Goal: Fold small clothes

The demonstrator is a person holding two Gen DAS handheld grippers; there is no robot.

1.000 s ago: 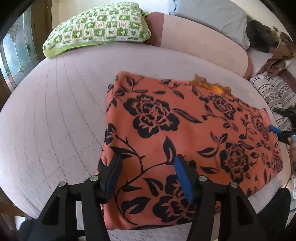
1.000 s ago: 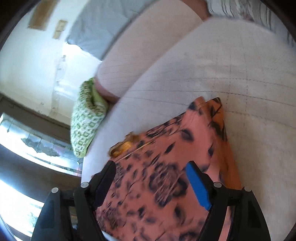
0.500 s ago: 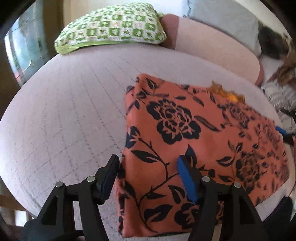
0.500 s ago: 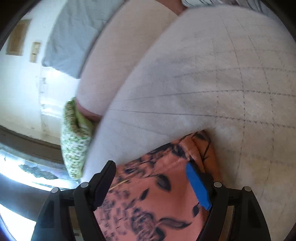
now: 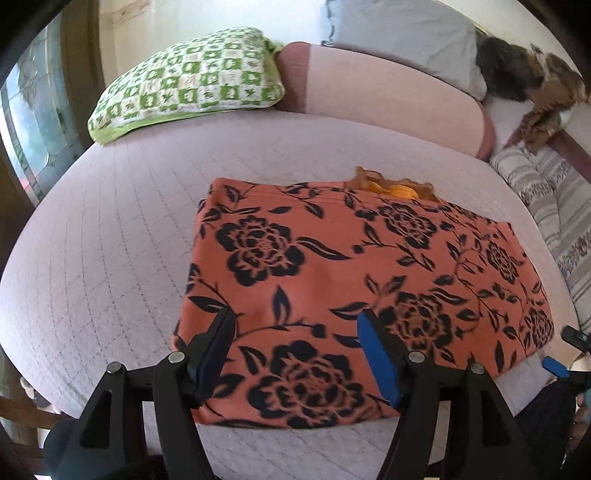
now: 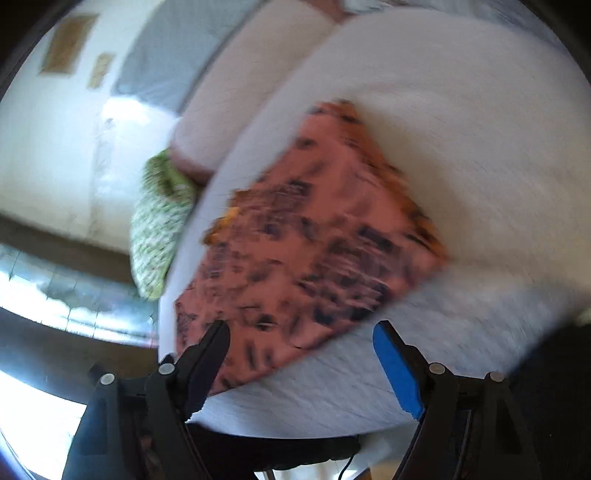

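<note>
A folded orange cloth with black flowers (image 5: 351, 280) lies flat on the pale quilted bed (image 5: 110, 240). A bit of orange fabric (image 5: 397, 188) sticks out at its far edge. My left gripper (image 5: 295, 325) is open and empty, just above the cloth's near left part. My right gripper (image 6: 301, 328) is open and empty, above the near edge of the cloth (image 6: 314, 243); this view is blurred by motion. The right gripper's tips also show at the right edge of the left wrist view (image 5: 565, 350).
A green and white checked pillow (image 5: 192, 81) lies at the far left of the bed. A pink bolster (image 5: 384, 99) and a grey pillow (image 5: 402, 33) lie behind. A striped cloth (image 5: 546, 206) lies at the right. A window (image 5: 33, 122) is on the left.
Both grippers have drawn back from the cloth and stay open. The right gripper has pulled away fast, so more of the cloth and the bed edge show in its view.
</note>
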